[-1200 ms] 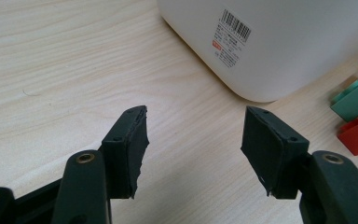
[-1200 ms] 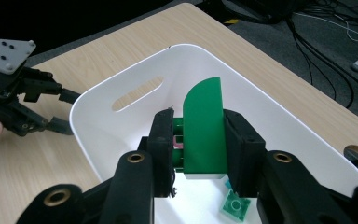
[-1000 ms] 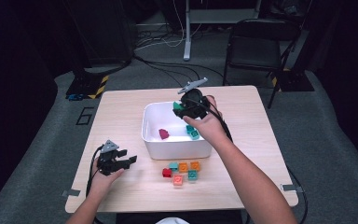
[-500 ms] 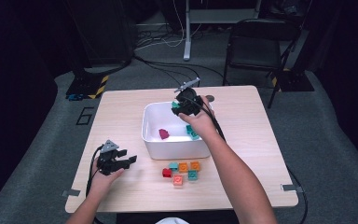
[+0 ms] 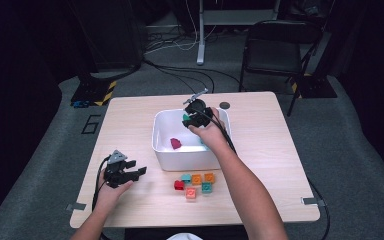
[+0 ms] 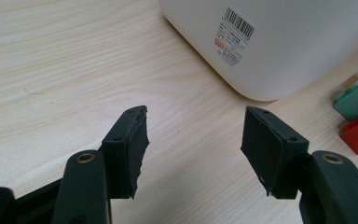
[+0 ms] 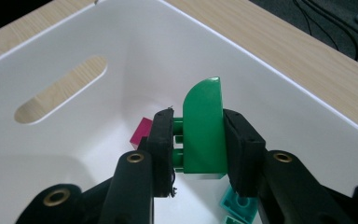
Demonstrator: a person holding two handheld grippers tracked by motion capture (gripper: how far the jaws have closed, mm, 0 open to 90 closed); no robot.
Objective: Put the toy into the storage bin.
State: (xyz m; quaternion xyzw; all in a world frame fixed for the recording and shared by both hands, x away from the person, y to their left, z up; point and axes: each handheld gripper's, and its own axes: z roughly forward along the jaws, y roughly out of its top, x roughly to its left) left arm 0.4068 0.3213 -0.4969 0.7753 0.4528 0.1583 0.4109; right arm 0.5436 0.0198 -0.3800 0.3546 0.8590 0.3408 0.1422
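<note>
Right gripper point(image 7: 198, 140) has dropped lower over the white bin point(image 5: 162, 150), jaws clamped on a green brick point(image 7: 204, 133) upright between the pads, above the bin's inside. Left gripper point(image 6: 193, 140) rests apart, empty, on the table point(image 5: 135, 115).

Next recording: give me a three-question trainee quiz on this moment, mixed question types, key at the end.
1. True or false: the right gripper is clamped on a green block.
2. The left gripper is: A) open over bare table, B) shut on a red block, C) inside the white bin.
3. What colour is the block lying on the floor of the white bin, left of the right gripper?

Key:
1. True.
2. A.
3. Magenta: the magenta block.
</note>
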